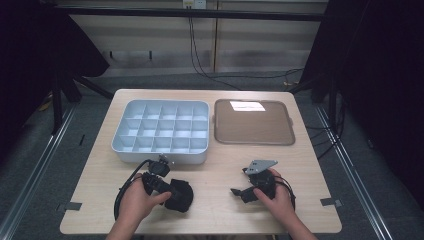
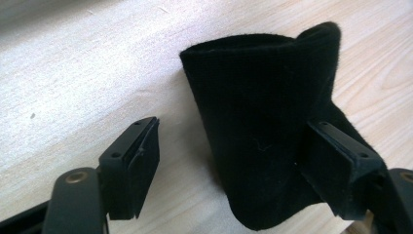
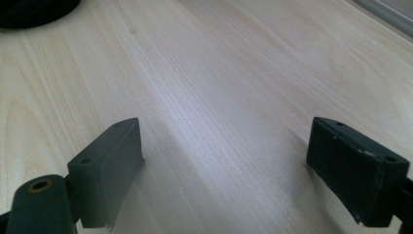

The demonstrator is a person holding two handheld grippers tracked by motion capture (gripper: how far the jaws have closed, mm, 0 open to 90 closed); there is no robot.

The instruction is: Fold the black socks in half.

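Currently the left gripper (image 1: 172, 192) sits near the front-left of the light wooden table (image 1: 215, 172), held in the person's left hand (image 1: 136, 200), with a black fabric piece (image 1: 180, 195) at its jaws. In the left gripper view the jaws stand apart: the black fabric piece (image 2: 265, 122), a soft felt-like band curled on itself with one edge standing up off the wood, lies against the right-hand jaw, while the left-hand jaw is clear of it, with bare table showing in the gap. No pinch on the fabric is evident; the pads (image 2: 143, 168) do not press it from both sides. The right gripper (image 1: 240, 192) rests toward the front-right of the table in the right hand (image 1: 275, 197), a grey three-cornered plate (image 1: 261, 165) on top of it. In the right gripper view its jaws are wide apart with only wood grain between them; the dark edge of the fabric shows at the upper left corner of that view, well away from the pads (image 3: 114, 168). Behind the left gripper, a light grey compartment tray (image 1: 122, 142) with a grid of cells sits on the table's far-left half. Just beside it to the right lies a brown flat tray (image 1: 254, 122) with rounded corners, a bright reflection near its far edge. Both trays are well apart from the fabric.
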